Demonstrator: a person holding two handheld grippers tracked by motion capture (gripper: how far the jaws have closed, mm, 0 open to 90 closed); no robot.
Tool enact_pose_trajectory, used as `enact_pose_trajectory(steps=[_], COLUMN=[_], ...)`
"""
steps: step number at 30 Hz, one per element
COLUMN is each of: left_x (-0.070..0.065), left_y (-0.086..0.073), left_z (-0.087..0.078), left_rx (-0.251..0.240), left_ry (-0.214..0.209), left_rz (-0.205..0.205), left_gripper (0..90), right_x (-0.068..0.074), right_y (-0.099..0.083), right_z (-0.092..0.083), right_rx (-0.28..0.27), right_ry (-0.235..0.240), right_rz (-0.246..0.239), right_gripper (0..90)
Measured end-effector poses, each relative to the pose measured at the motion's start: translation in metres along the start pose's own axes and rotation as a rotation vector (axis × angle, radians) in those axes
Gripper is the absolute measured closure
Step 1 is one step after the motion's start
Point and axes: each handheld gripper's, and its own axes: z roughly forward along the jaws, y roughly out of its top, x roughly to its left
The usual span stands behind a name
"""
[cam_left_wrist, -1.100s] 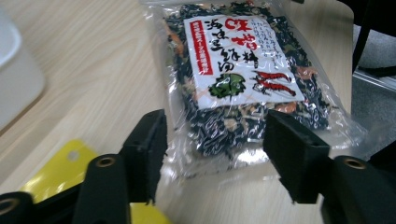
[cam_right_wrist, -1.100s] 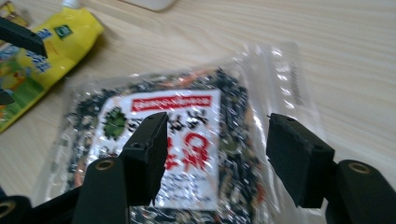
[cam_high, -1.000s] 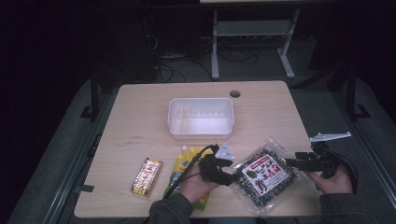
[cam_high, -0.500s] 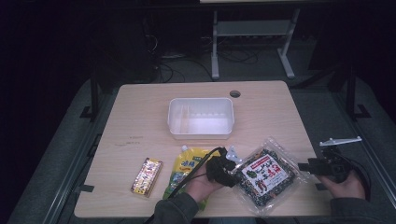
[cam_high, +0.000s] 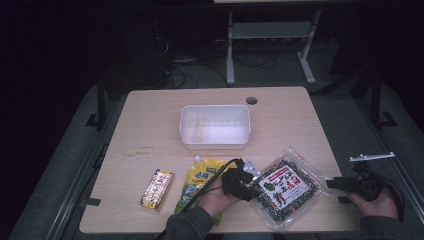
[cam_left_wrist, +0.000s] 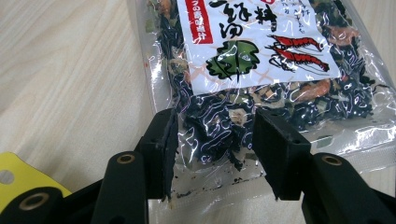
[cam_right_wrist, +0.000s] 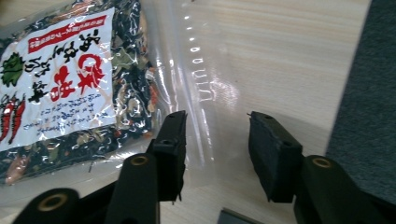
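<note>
High view first: pale wood-grain table (cam_high: 150, 130), a white rectangular plastic tub (cam_high: 215, 126) at its middle. Near the front edge lies the crinkly clear seaweed bag (cam_high: 285, 186), white label with red characters and printed shrimp. Left gripper (cam_high: 247, 181) pinches its edge, jaws just closing. Right gripper (cam_high: 334, 184), jaws just closing too, stands released off the right edge, clear film between them. Glossy yellow pouch (cam_high: 197, 181) and small candy bar (cam_high: 157, 182) sit front-left.
</note>
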Motion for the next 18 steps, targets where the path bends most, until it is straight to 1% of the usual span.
enact_pose_trajectory(steps=[1,3,4,5,6,7,8,9,10,11,12,13,14,15,18], left_x=[-0.001,-0.001,-0.001,-0.001,-0.001,-0.001,-0.001,-0.001,-0.001,0.001,0.002,0.005,0.009,0.01,0.013], left_y=[0.0,0.0,0.0,0.0,0.0,0.0,0.0,0.0,0.001,0.0,0.001,0.001,0.002,0.003,0.005], left_z=[0.0,0.0,0.001,0.001,0.001,0.002,0.002,0.002,0.002,0.003,0.003,0.002,0.0,0.0,-0.001], left_rx=[-0.001,-0.001,-0.007,-0.005,-0.005,-0.007,-0.008,-0.012,-0.013,-0.01,-0.017,-0.021,-0.016,-0.024,-0.03], left_ry=[0.004,0.004,0.003,0.003,0.003,0.004,0.003,0.0,-0.011,-0.026,-0.032,-0.034,-0.024,-0.026,-0.028], left_rz=[0.006,0.009,0.008,0.013,0.013,0.015,0.015,0.013,0.007,0.007,-0.007,-0.012,-0.02,-0.03,-0.041], left_gripper=[50.1,50.0,50.0,50.0,49.9,49.9,49.8,49.8,49.8,49.8,49.8,46.2,44.6,44.0,36.1], right_x=[0.001,0.004,0.004,0.006,0.006,0.007,0.009,0.009,0.01,0.01,0.01,0.012,0.012,0.013,0.016], right_y=[0.001,0.003,0.004,0.005,0.005,0.005,0.007,0.007,0.008,0.009,0.009,0.01,0.01,0.011,0.015], right_z=[0.003,0.005,0.005,0.004,0.004,0.002,0.0,0.0,-0.002,-0.004,-0.004,-0.004,-0.005,-0.007,-0.017], right_rx=[0.009,0.014,0.011,0.004,0.004,0.001,-0.002,-0.002,-0.004,0.004,0.004,0.005,0.003,-0.003,-0.036], right_ry=[0.015,0.009,0.009,0.008,0.008,0.002,-0.01,-0.01,-0.012,0.004,0.004,0.002,0.003,0.004,0.011], right_rz=[0.005,-0.002,-0.003,-0.007,-0.007,-0.014,-0.033,-0.033,-0.047,-0.055,-0.055,-0.063,-0.067,-0.069,-0.102], right_gripper=[61.1,64.4,67.2,72.3,72.3,76.6,85.2,85.2,88.0,89.1,89.1,89.3,89.3,89.3,89.3])
